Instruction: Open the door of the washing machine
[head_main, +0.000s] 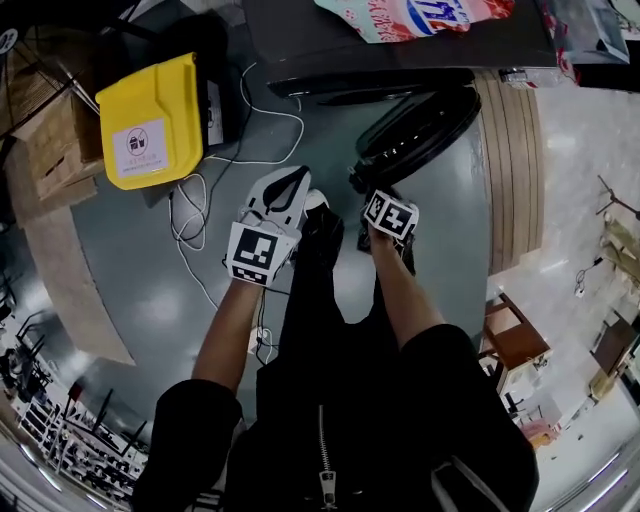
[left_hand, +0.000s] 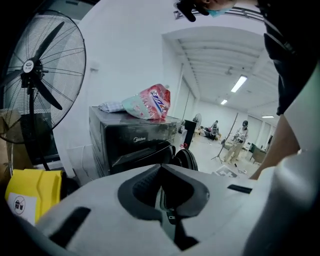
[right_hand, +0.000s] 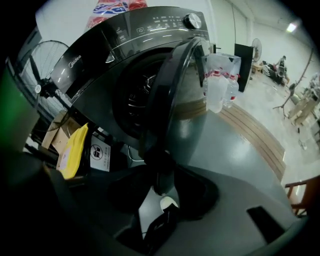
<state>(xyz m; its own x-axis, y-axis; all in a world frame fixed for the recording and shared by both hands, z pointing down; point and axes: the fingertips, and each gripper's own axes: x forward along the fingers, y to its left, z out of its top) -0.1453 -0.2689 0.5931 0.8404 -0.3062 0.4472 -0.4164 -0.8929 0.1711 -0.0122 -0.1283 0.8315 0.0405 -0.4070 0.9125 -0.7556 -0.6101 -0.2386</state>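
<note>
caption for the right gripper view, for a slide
right tool gripping the edge of the open washing machine door, yellow bag at left

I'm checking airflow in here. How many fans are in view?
2. A big fan stands left of the washer; a small fan stands far back across the room. Others may be hidden.
</note>
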